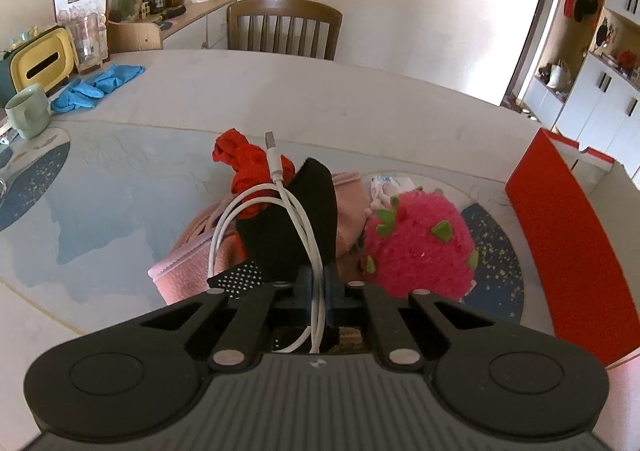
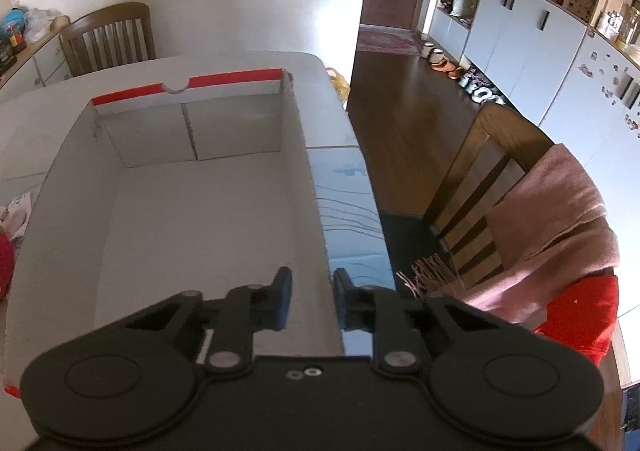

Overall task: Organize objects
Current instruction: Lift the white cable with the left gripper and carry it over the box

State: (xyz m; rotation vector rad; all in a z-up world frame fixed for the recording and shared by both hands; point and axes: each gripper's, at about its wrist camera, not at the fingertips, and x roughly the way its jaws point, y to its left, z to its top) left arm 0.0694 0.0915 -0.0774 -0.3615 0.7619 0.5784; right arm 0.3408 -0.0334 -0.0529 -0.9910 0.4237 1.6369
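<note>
The white charging cable (image 1: 280,187) loops over a black sock (image 1: 296,219) at table centre, clamped in the left gripper (image 1: 316,283). At three o'clock, the right gripper (image 2: 310,291) clamps the cardboard box (image 2: 200,211) wall.

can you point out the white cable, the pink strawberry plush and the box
white cable (image 1: 280,175): left wrist view, plug end
pink strawberry plush (image 1: 420,247): left wrist view, fuzzy body
box (image 2: 200,219): right wrist view, bare inner floor
</note>
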